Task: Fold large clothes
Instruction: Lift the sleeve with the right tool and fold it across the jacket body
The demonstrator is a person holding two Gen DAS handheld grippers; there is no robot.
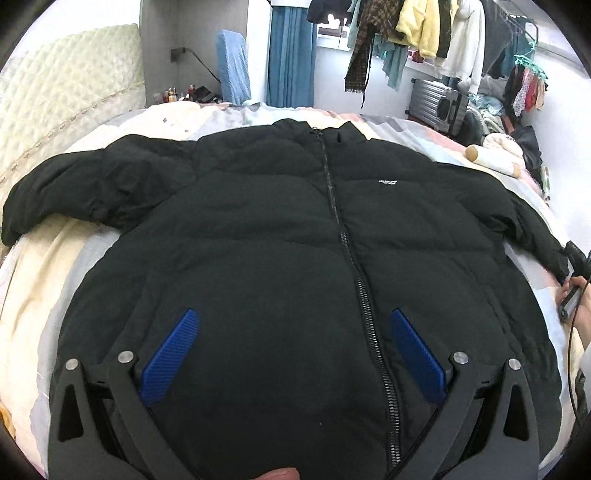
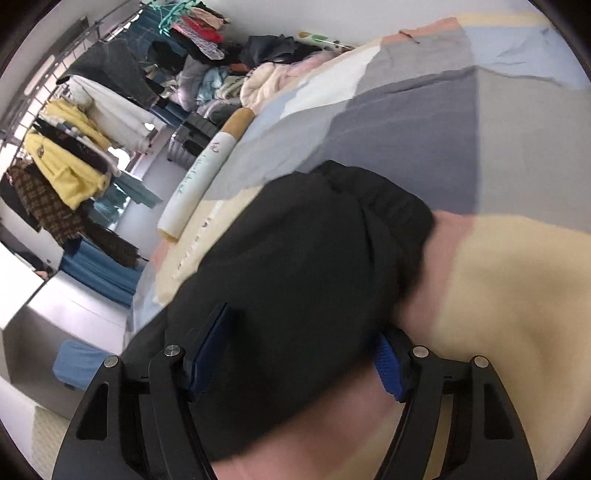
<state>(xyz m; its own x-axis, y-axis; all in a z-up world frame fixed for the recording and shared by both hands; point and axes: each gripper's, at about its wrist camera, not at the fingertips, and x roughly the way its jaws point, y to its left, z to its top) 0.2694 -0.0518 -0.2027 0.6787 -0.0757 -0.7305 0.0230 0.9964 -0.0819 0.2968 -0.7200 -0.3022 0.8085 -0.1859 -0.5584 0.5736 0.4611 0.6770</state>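
Note:
A large black puffer jacket lies front up on the bed, zipped, both sleeves spread out. My left gripper is open above the lower front of the jacket, its blue pads wide apart and holding nothing. My right gripper is at the cuff end of the jacket's right sleeve. Its blue pads stand on either side of the sleeve, which fills the gap between them. The right gripper also shows at the far right edge of the left wrist view.
The bed has a patchwork cover in grey, cream and pink. A long cigarette-shaped pillow lies at the bed's edge. A rack of hanging clothes and piles of laundry stand beyond the bed. A quilted headboard is at the left.

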